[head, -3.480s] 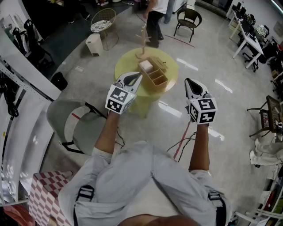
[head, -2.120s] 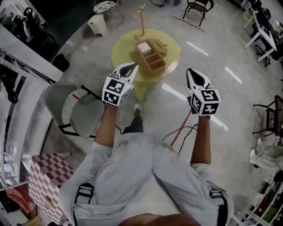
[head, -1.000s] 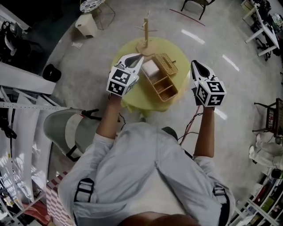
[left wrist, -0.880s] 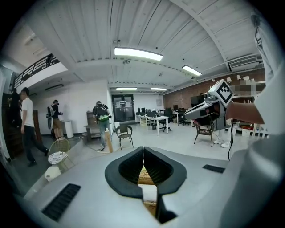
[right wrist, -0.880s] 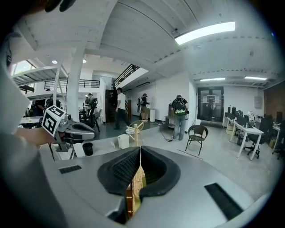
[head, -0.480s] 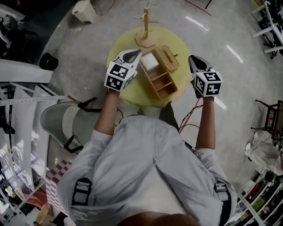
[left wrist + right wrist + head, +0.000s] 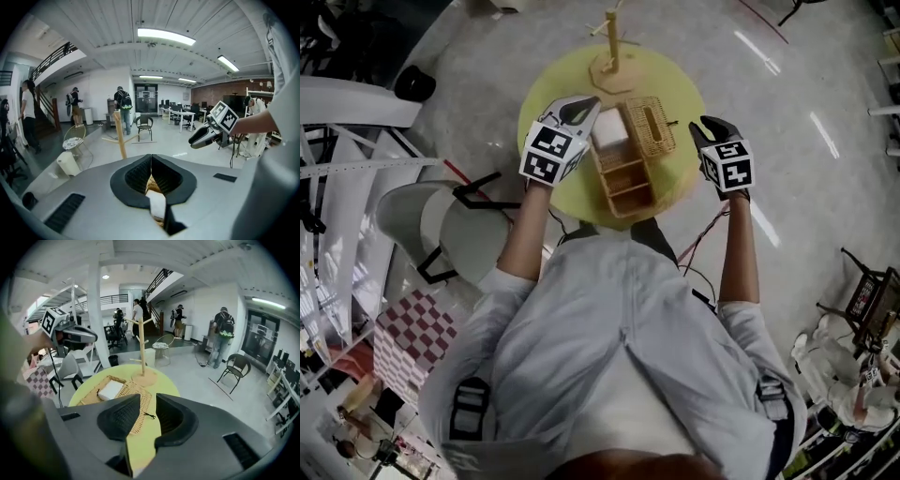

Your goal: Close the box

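Flanking the open box (image 7: pixel 623 180), likely to swing its lid (image 7: pixel 649 127): left hand-held gripper (image 7: pixel 589 103) is together, right hand-held gripper (image 7: pixel 697 128) is opening, empty.

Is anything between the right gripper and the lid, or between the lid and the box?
Nothing visible. The right gripper, jaws opening with nothing between them, faces the lid across bare table. The lid lies flat beside the box; the white block sits inside a compartment.

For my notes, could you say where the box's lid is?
Head view: the lid lies open on the table, right of the box, near the wooden stand.
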Tool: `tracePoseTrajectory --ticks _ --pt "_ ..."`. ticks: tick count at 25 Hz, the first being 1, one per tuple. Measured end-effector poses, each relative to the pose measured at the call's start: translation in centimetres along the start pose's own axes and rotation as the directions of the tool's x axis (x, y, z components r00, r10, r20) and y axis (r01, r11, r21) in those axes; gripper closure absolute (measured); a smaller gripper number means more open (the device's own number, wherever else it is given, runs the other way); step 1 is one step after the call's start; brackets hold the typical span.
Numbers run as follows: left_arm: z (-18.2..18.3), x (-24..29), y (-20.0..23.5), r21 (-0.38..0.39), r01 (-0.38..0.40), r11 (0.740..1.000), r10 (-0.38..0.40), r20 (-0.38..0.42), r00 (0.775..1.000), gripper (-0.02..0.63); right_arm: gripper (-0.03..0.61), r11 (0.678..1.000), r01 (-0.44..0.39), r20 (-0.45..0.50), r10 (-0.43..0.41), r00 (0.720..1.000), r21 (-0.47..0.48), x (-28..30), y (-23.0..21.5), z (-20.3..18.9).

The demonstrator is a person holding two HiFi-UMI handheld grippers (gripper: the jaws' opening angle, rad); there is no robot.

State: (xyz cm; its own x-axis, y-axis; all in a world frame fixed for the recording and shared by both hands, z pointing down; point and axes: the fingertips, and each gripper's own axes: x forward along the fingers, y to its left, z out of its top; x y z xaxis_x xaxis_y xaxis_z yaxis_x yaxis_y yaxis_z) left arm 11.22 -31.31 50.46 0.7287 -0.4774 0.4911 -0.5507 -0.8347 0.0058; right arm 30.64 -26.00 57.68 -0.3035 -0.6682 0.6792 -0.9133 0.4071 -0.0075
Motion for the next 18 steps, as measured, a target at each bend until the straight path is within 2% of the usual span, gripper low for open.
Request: tracePoseTrajectory --ticks 4,7,14,18 --pt "-1.1 1.1 0.1 -0.045 -0.071 0.996 0.07 -0.036 0.997 0.584 0.446 0.99 -0.104 -0.089 0.096 0.991 -0.092 3.6 -1.1 -2.5" --pt "-2.2 1.9 0.1 -0.083 -0.126 0.989 0.121 -0.067 0.99 0.584 0.439 0.97 -0.182 -0.167 0.156 0.974 -0.16 6.2 -1.6 -4.6" --pt "-5.3 2.8 -0.2 -0.153 -0.233 0.96 0.212 -0.141 0.967 0.584 0.434 0.887 -0.349 -0.304 0.257 0.917 -0.302 11.8 -1.6 -9.0" --pt "-6.7 3.2 -0.8 -0.177 -0.269 0.947 0.24 -0.173 0.955 0.584 0.43 0.838 -0.416 -0.377 0.279 0.883 -0.354 13.8 -1.8 -11.4"
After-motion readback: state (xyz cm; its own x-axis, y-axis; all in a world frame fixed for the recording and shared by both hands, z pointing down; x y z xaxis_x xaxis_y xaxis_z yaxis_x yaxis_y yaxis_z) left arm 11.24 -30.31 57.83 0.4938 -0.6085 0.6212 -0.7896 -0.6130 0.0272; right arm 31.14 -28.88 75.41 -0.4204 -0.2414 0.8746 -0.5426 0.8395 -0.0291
